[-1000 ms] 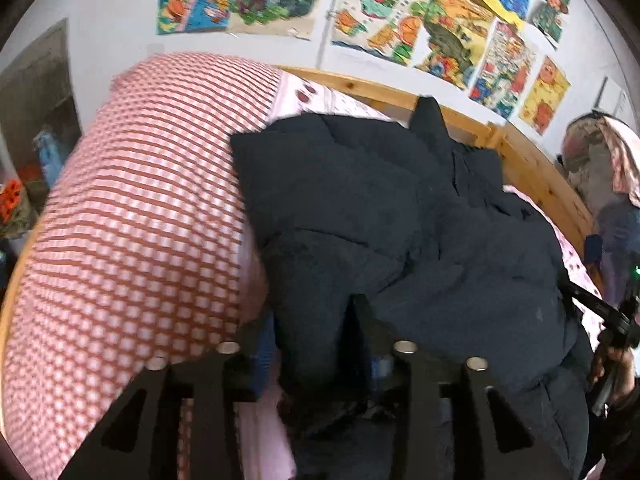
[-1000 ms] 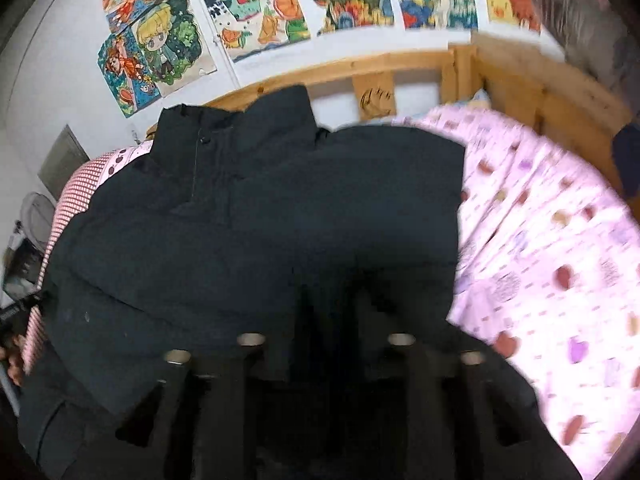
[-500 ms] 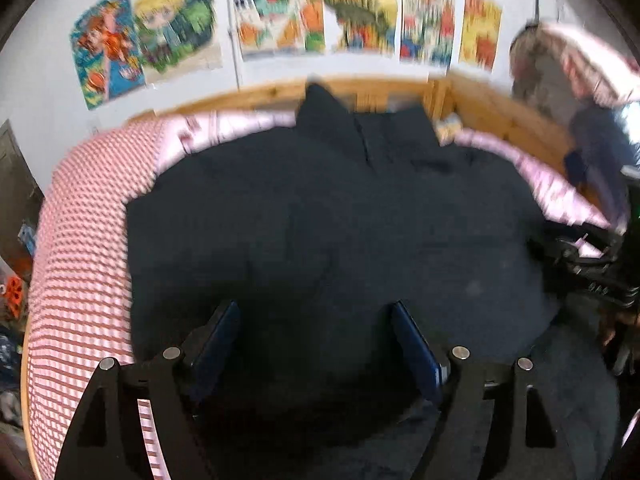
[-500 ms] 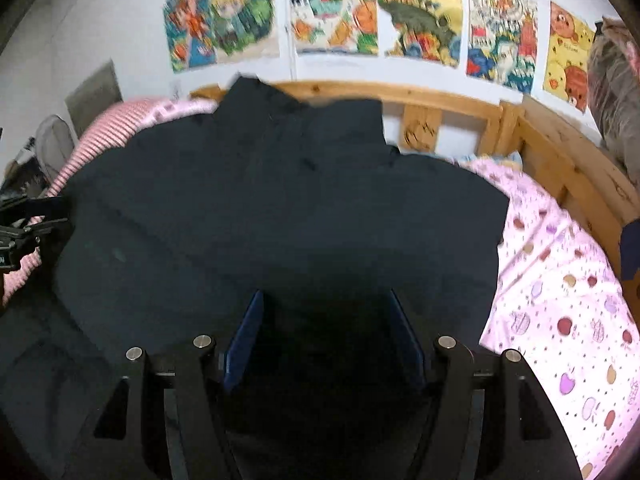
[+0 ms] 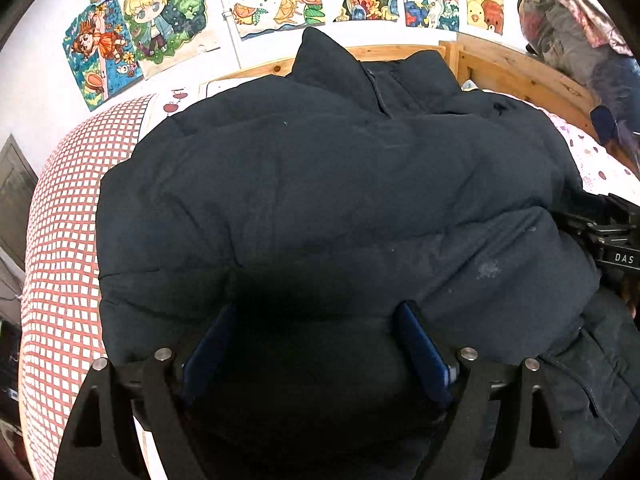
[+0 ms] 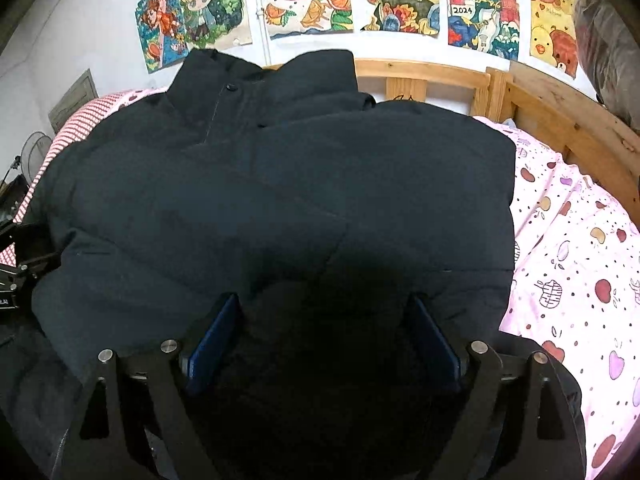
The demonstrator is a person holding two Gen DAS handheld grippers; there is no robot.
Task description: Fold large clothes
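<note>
The left gripper [image 5: 316,344] stands wide open, blue pads either side of the near edge of the dark puffer jacket [image 5: 320,184], which lies across the bed. The right gripper [image 6: 320,332] is equally spread over the jacket. Only the right view shows the pink fruit-print sheet [image 6: 572,248] broadly; the left shows the red checked cover [image 5: 64,216].

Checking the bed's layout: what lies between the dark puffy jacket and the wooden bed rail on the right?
Right wrist view: only pink fruit-print bedsheet separates dark puffy jacket from wooden bed rail.
</note>
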